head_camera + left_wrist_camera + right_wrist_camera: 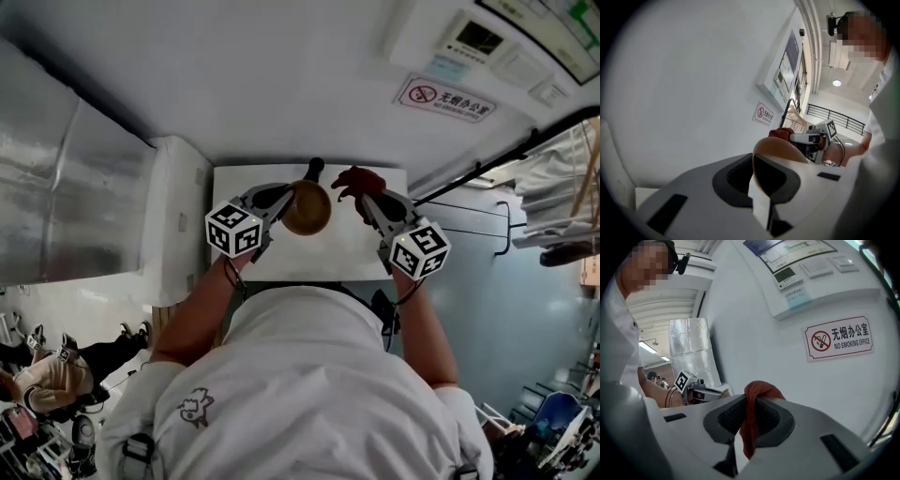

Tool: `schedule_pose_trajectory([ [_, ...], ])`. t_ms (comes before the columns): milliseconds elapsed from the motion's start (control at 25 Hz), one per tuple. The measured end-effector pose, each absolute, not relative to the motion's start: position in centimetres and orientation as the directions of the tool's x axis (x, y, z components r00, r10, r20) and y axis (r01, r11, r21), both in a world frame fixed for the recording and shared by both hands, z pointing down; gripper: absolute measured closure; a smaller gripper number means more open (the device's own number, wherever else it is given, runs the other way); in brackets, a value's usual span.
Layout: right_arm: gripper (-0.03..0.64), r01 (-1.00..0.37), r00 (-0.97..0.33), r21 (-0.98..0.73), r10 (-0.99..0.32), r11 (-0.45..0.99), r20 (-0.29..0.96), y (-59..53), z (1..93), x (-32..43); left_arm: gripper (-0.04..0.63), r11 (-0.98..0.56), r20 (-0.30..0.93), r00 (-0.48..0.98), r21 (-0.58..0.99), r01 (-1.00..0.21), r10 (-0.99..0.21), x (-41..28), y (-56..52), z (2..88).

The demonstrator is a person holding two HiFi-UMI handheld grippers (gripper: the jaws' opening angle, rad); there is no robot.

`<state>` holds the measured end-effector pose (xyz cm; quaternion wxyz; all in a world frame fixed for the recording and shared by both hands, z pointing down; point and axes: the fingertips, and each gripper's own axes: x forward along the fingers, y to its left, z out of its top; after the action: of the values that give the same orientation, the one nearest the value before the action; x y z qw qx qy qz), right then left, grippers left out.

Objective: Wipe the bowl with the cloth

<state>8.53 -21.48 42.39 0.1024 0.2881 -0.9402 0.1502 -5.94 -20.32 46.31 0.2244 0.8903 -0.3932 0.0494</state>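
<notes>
A person in a white top stands at a small white table (281,267). The left gripper (284,200) has its jaws almost shut. They pinch the thin rim of the brown bowl (307,210) and hold it tight. In the left gripper view the bowl stands up on its edge between the jaws. The bowl is over the middle of the table, at 12 o'clock from the person. I cannot tell if it sits on the table or is lifted off it. The left gripper comes at the bowl from 9 o'clock. The right gripper (367,202) is at 3 o'clock from the bowl. Its jaws are squeezed together on the red cloth (357,180). A loop of the cloth sticks up above the jaws, and an end hangs down between them. The cloth is just beside the bowl's rim, at about 2 o'clock from the bowl. I cannot tell if they touch. A dark thing (314,169) pokes out at 12 o'clock from the bowl, too small to name. A no smoking sign (443,97) is on the wall at 1 o'clock.
</notes>
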Motion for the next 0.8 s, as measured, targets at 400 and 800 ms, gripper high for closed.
schedule_pose_trajectory([
  [400, 0.565, -0.503, -0.853, -0.266, -0.423, 0.822, 0.306, -22.9, 46.5, 11.4, 0.572, -0.453, 0.344, 0.572, 0.368, -0.812, -0.745, -4.4, -19.8, 49.6],
  [800, 0.565, -0.406, -0.879, -0.287, -0.285, 0.868, 0.383, -22.7, 51.8, 14.5, 0.572, -0.384, 0.437, 0.482, 0.297, -0.874, -0.76, -1.6, -19.2, 53.6],
])
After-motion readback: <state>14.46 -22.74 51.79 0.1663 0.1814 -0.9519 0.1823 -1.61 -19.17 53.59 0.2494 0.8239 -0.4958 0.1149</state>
